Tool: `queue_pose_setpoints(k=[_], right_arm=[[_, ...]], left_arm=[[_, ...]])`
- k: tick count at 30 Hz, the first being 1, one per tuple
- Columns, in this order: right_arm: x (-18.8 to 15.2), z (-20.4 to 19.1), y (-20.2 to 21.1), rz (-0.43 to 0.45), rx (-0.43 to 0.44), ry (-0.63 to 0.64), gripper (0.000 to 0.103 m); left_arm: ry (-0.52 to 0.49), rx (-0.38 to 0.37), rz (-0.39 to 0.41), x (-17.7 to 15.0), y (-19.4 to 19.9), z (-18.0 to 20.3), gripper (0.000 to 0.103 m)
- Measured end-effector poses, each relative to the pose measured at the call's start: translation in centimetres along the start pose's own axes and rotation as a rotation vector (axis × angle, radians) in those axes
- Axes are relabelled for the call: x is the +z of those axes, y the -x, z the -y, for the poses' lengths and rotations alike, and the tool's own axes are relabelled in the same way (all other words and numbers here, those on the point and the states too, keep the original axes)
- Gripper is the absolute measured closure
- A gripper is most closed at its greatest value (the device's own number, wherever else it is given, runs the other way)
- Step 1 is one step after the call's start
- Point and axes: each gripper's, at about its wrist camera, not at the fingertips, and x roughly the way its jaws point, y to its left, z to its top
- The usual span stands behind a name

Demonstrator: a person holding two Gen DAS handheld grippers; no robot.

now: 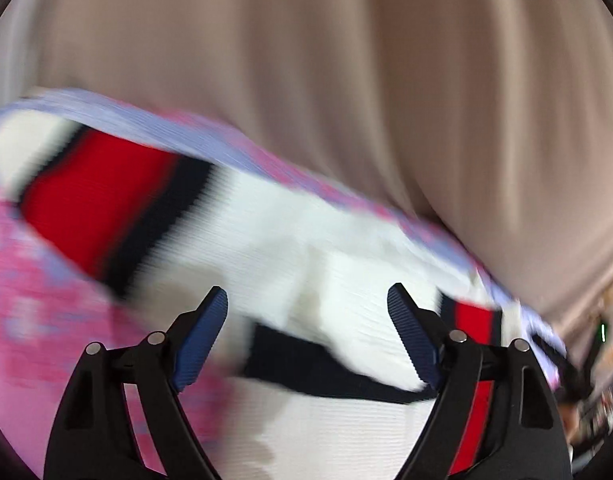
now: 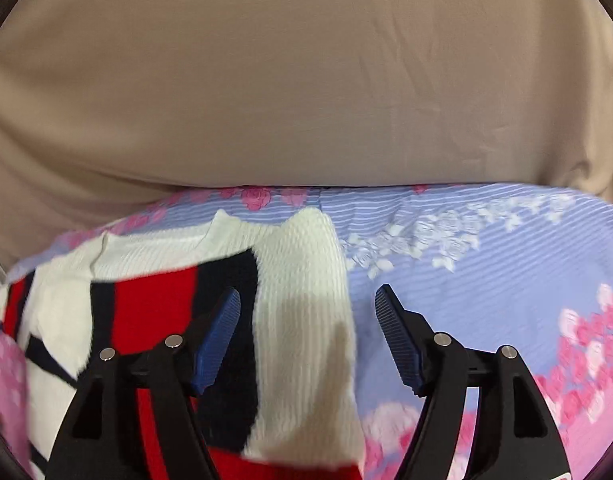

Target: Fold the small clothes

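A small white knitted sweater [image 1: 290, 240] with red and black stripes lies folded on a floral bedspread [image 1: 34, 292]. My left gripper [image 1: 306, 300] hangs open above the sweater's white middle, its blue pads apart and nothing between them; this view is blurred. In the right wrist view the same sweater [image 2: 298, 288] lies left of centre, with a white folded flap running toward the camera. My right gripper [image 2: 308, 300] is open over that flap's right edge, pads clear of the knit.
The bedspread [image 2: 486, 280] is lilac with pink and white flowers and stretches off to the right. A beige sheet or curtain [image 2: 306, 80] rises behind it. Dark clutter [image 1: 594, 360] shows at the far right of the left wrist view.
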Motion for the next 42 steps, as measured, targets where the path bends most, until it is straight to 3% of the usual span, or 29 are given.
queue_pose_setpoints(k=[2, 3, 4, 5, 7, 8, 9, 10, 11, 13, 15, 18, 20, 21, 22, 24, 25, 26, 27, 28, 31, 34, 36, 38, 40, 42], right_arm=[[1.1, 0.3, -2.6, -0.060, -0.003, -0.024, 0.035], [1.3, 0.2, -4.1, -0.101, -0.006, -0.030, 0.035], [1.4, 0.1, -5.3, -0.146, 0.007, -0.020, 0.056], [1.6, -0.2, -5.7, -0.166, 0.039, -0.002, 0.086], [2.4, 0.3, -3.3, -0.041, 0.088, -0.012, 0.088], [2.5, 0.7, -2.2, 0.021, 0.102, -0.014, 0.088], [2.4, 1.2, -2.8, 0.031, 0.043, 0.006, 0.089], [2.1, 1.5, -4.6, -0.033, -0.010, 0.022, 0.089], [1.5, 1.7, -6.8, -0.123, -0.040, 0.034, 0.089], [1.2, 1.2, -5.3, -0.068, -0.059, 0.045, 0.088], [0.8, 0.4, -1.2, 0.021, -0.008, 0.016, 0.086], [-2.3, -1.5, 4.1, 0.107, 0.036, 0.093, 0.082], [-4.9, -2.1, 2.8, 0.005, 0.017, 0.159, 0.082], [-6.3, -2.2, 1.2, -0.062, -0.054, 0.191, 0.082], [-7.4, -2.1, 0.4, -0.066, -0.116, 0.223, 0.077], [-8.2, -2.4, 2.1, -0.026, -0.131, 0.237, 0.078], [-8.4, -2.5, 3.5, -0.011, -0.124, 0.211, 0.076], [-8.6, -2.8, 4.6, 0.004, -0.098, 0.196, 0.073], [-9.2, -3.1, 6.0, 0.021, -0.059, 0.193, 0.069], [-9.9, -3.3, 7.0, 0.035, -0.033, 0.198, 0.068], [-12.1, -3.8, 8.1, 0.038, 0.020, 0.219, 0.064], [-14.0, -4.2, 6.4, -0.008, 0.043, 0.239, 0.062], [-13.5, -3.8, 5.9, -0.034, 0.040, 0.222, 0.061], [-13.4, -3.5, 5.8, -0.046, 0.058, 0.205, 0.057], [-13.2, -3.1, 5.6, -0.051, 0.064, 0.191, 0.057], [-13.6, -3.4, 6.0, -0.049, 0.064, 0.189, 0.055]], left_arm=[[-0.030, -0.020, -0.100, -0.8, -3.8, 2.3, 0.040], [-0.036, -0.013, -0.129, -1.1, -5.0, 2.8, 0.056], [-0.048, -0.002, -0.142, -1.4, -6.0, 3.3, 0.064], [-0.065, 0.030, -0.130, -1.7, -6.4, 3.4, 0.068], [-0.133, 0.098, -0.092, -1.9, -6.5, 4.1, 0.094], [-0.149, 0.120, -0.089, -2.0, -6.7, 4.2, 0.097], [-0.163, 0.124, -0.088, -2.3, -6.8, 4.3, 0.099], [-0.173, 0.130, -0.081, -2.5, -6.9, 4.2, 0.101], [-0.194, 0.142, -0.067, -2.8, -7.0, 4.4, 0.101], [-0.239, 0.187, -0.039, -3.0, -6.9, 4.7, 0.101], [-0.283, 0.231, -0.015, -3.5, -6.9, 5.5, 0.101], [-0.290, 0.236, 0.006, -4.0, -6.8, 5.2, 0.100], [-0.271, 0.217, 0.010, -3.9, -6.6, 4.9, 0.100], [-0.254, 0.202, 0.011, -3.8, -6.5, 4.6, 0.100], [-0.242, 0.190, 0.013, -3.7, -6.2, 4.2, 0.098], [-0.194, 0.158, 0.008, -3.5, -4.6, 3.1, 0.097], [-0.167, 0.145, 0.012, -3.3, -3.5, 2.4, 0.089], [-0.124, 0.137, 0.027, -2.9, -1.7, 0.9, 0.077], [-0.088, 0.130, 0.055, -2.6, -0.1, -0.3, 0.052], [-0.052, 0.138, 0.099, -2.3, 1.7, -1.9, 0.034], [0.012, 0.276, 0.209, 0.3, 5.8, -7.7, 0.030], [0.139, 0.421, 0.193, 3.7, 7.0, -15.6, 0.029], [0.263, 0.481, 0.175, 5.3, 7.6, -21.5, 0.030], [0.370, 0.500, 0.150, 5.9, 7.6, -26.1, 0.030], [0.477, 0.434, 0.121, 5.9, 7.1, -29.8, 0.030], [0.506, 0.404, 0.173, 6.1, 7.3, -30.9, 0.033]])
